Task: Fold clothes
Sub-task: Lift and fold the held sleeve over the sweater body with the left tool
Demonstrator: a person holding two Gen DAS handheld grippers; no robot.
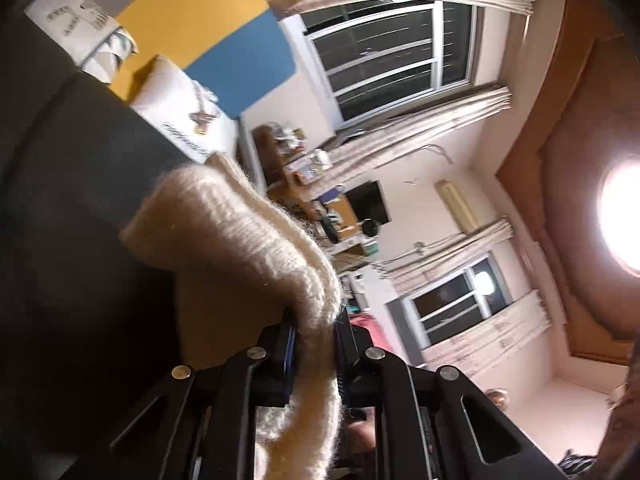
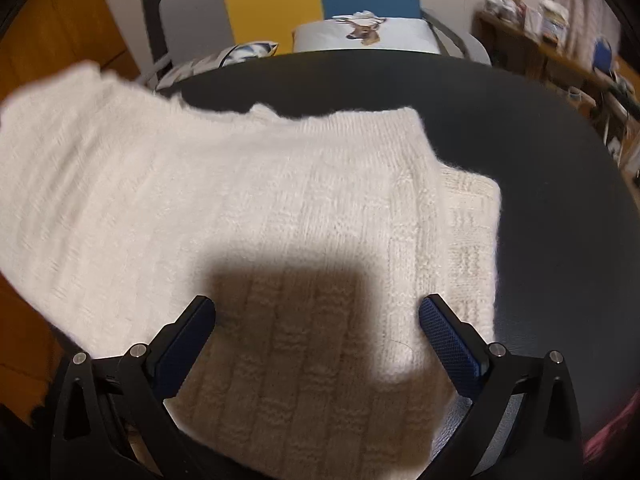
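1. Because a fold needs a flat base, we have the dark table (image 2: 540, 200) carrying the load: it fills the right and upper middle of the right wrist view.
2. Spread across the left and centre of that view lies the cream knit sweater (image 2: 280, 208), mostly flat on the table. A second layer peeks out at its right edge, so we judge it partly folded. Its upper-left part blurs and looks raised.
3. We judge that lift comes from our left gripper (image 1: 316, 344), low in the left wrist view, pinched tight on a bunch of the knit and tipped toward windows and ceiling.
4. Our right gripper (image 2: 316, 320) hangs at the bottom of its view, jaws spread wide over the sweater and holding nothing, ready to steady or take an edge.
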